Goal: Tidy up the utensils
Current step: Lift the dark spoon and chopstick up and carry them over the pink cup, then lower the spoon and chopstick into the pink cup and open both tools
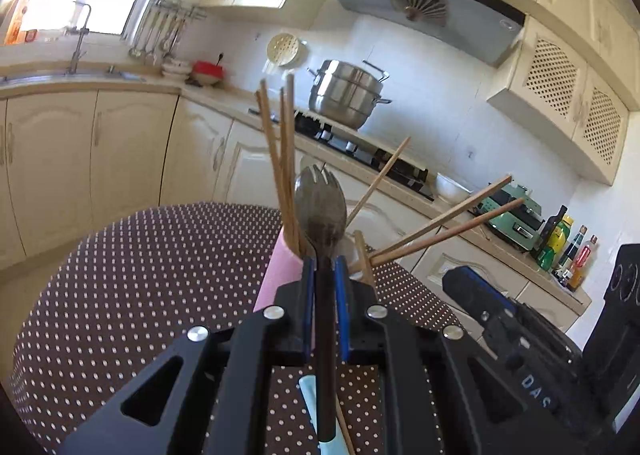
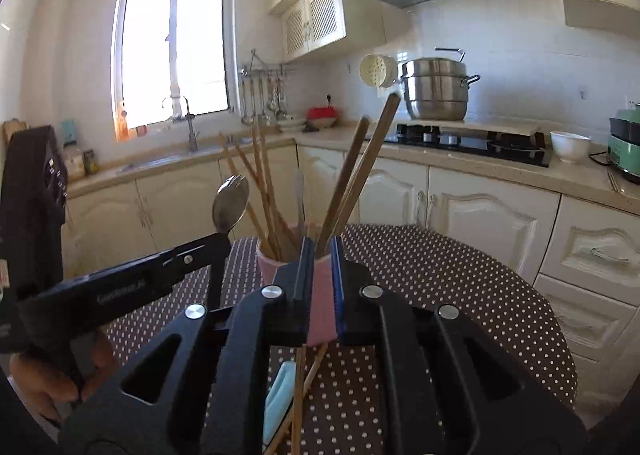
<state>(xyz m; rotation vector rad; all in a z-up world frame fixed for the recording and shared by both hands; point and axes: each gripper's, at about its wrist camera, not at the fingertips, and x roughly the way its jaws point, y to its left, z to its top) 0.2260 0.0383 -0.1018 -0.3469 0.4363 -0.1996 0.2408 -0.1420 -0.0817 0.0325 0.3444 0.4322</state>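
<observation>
Clamping the dark handle of a spork (image 1: 321, 203), the left gripper (image 1: 325, 275) has its blue-edged jaws closed on the shaft, so the spork stands nearly upright with its pronged steel bowl at the top. In the right wrist view that gripper (image 2: 214, 245) reaches in from the left, a hand (image 2: 60, 371) gripping its body, and the spork (image 2: 231, 201) rises just left of the cup. Close behind the spork stands a pink cup (image 1: 280, 275) on a round table under a brown dotted cloth (image 1: 140, 295). Several wooden chopsticks (image 1: 280, 159) stand in the cup, leaning a little left.

Showing at the lower right of the left view, the right gripper (image 1: 460, 283) has two chopsticks (image 1: 448, 223) slanting up and to the right above it. In its own view the right gripper (image 2: 319, 267) has its jaws slightly apart, with the cup (image 2: 320, 295) seen through the gap. The pair of chopsticks (image 2: 360, 175) rises steeply from between the jaws, their lower ends showing under the gripper; whether the pads press on them I cannot tell. A pale blue object (image 2: 280, 391) lies on the cloth (image 2: 460, 295) beneath the gripper.

Farther off are cream cabinets, a counter with a sink (image 2: 160, 161), a hob carrying a steel pot (image 2: 436, 89), and a white bowl (image 2: 570, 145).
</observation>
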